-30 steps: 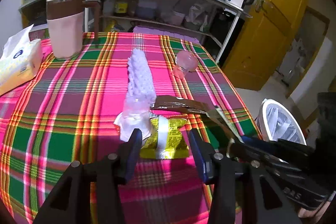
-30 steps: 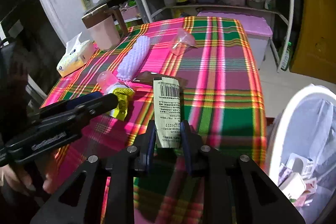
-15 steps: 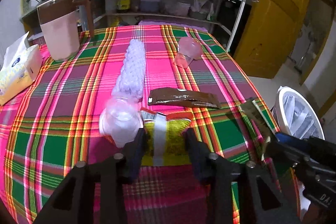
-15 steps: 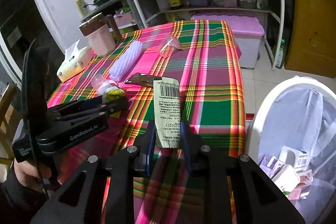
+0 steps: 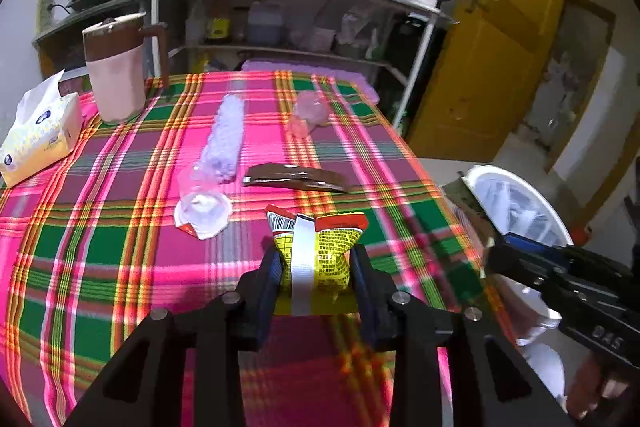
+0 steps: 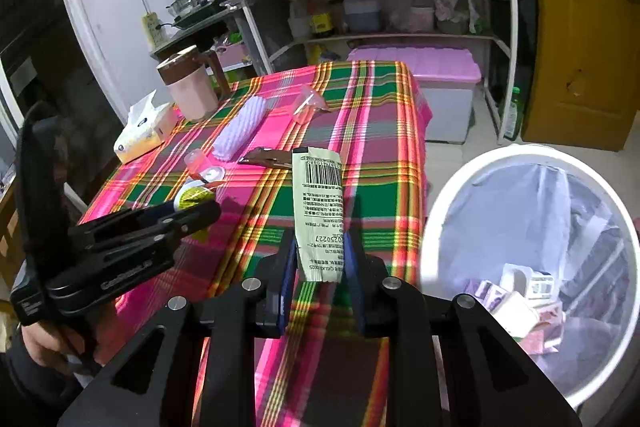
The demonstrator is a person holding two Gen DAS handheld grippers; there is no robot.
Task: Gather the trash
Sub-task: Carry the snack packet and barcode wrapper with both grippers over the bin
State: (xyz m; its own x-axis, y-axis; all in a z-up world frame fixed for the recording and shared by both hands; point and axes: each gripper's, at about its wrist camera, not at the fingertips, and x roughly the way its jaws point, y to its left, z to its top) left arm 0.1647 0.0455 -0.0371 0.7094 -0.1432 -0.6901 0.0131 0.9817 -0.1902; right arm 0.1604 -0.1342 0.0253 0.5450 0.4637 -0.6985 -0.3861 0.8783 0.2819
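Wrappers, light and crushable, are pinched low: yellow packet (image 5: 316, 259) by left gripper (image 5: 316, 277), barcoded sachet (image 6: 320, 215) by right gripper (image 6: 320, 267).

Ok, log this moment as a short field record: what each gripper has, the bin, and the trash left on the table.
left gripper: shut on yellow snack packet, lifted off the cloth
right gripper: shut on pale barcode wrapper, held upright beside the bin
bin: white, lined, on the floor by the table, some trash inside
trash left on table: brown wrapper, clear cup with peeled lid, pink cup on its side
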